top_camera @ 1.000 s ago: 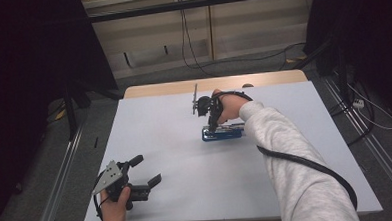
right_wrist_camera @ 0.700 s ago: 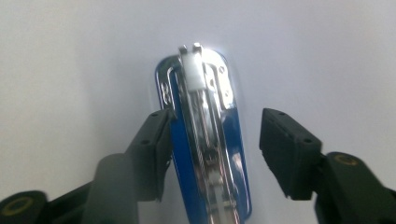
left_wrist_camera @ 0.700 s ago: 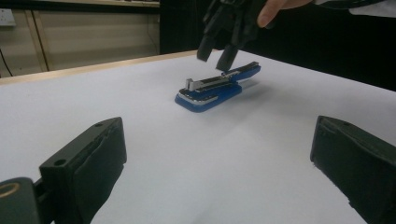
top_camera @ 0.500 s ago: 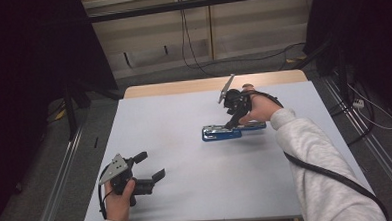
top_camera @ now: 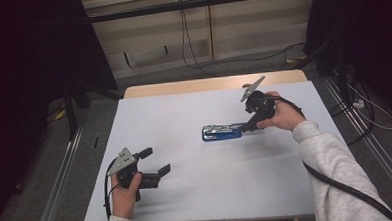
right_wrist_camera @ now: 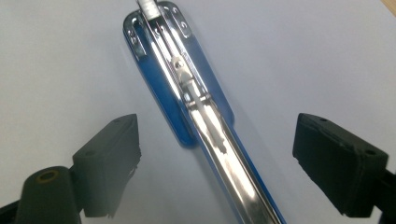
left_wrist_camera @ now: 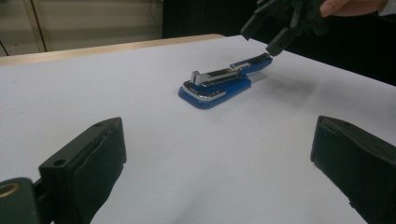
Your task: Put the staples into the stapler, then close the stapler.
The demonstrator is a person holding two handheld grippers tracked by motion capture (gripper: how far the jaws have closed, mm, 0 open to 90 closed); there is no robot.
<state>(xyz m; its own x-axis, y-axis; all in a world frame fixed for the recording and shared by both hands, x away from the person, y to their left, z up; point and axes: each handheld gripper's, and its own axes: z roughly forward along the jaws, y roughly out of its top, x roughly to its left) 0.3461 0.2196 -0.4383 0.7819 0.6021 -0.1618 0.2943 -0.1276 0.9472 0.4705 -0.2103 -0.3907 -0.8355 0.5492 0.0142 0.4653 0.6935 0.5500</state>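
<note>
A blue stapler with a chrome top lies flat near the middle of the white table. In the right gripper view its chrome staple channel runs up between the jaws, exposed. My right gripper hangs open over the stapler's right end, jaws on either side of it without touching. My left gripper is open and holds nothing near the front left of the table, well away from the stapler. The left gripper view also catches the right gripper above the stapler's far end.
A wooden strip borders the table's far edge. Cables trail on the floor behind it. Metal rails run along both sides of the table, and dark curtains stand to the left and right.
My right gripper has swung rightwards, from above the stapler's far side to its right end. The stapler has stayed put. My left gripper has barely shifted.
</note>
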